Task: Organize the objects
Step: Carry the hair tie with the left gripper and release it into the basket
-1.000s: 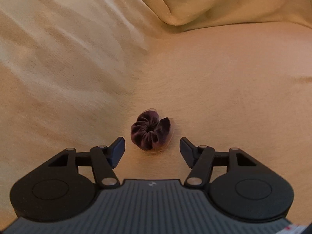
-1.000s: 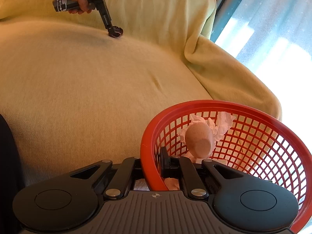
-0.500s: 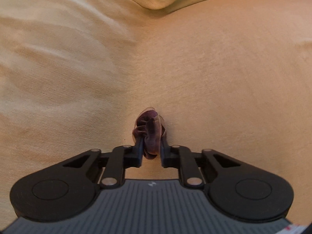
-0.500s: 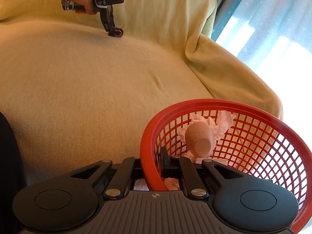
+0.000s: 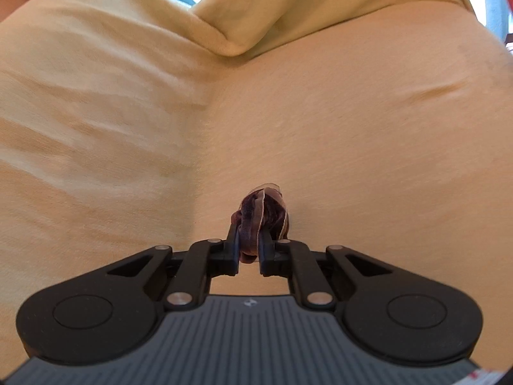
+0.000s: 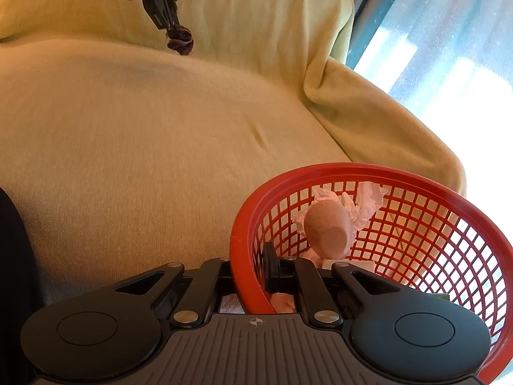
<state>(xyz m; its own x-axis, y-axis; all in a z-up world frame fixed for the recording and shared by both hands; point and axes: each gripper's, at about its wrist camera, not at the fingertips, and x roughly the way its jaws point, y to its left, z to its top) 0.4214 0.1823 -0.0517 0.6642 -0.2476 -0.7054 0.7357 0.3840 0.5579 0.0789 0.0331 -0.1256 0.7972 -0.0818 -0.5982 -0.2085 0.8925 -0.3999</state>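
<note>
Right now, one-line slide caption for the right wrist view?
Right gripper clamps the red basket rim while the left gripper carries a dark scrunchie above the yellow-covered sofa.

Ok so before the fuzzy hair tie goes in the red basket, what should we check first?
1. Left tool shut on the scrunchie: ok, pinched between both fingers.
2. Scrunchie lifted off the yellow blanket: ok, the right wrist view shows it hanging in the air.
3. Right tool holding the red basket: ok, clamped on its near rim.
4. Room in the basket: ok, the pink cup and crumpled paper leave open space.
5. Path across the blanket clear: ok, nothing lies between.
6. Grip firm enough for the trip: cannot tell.
</note>
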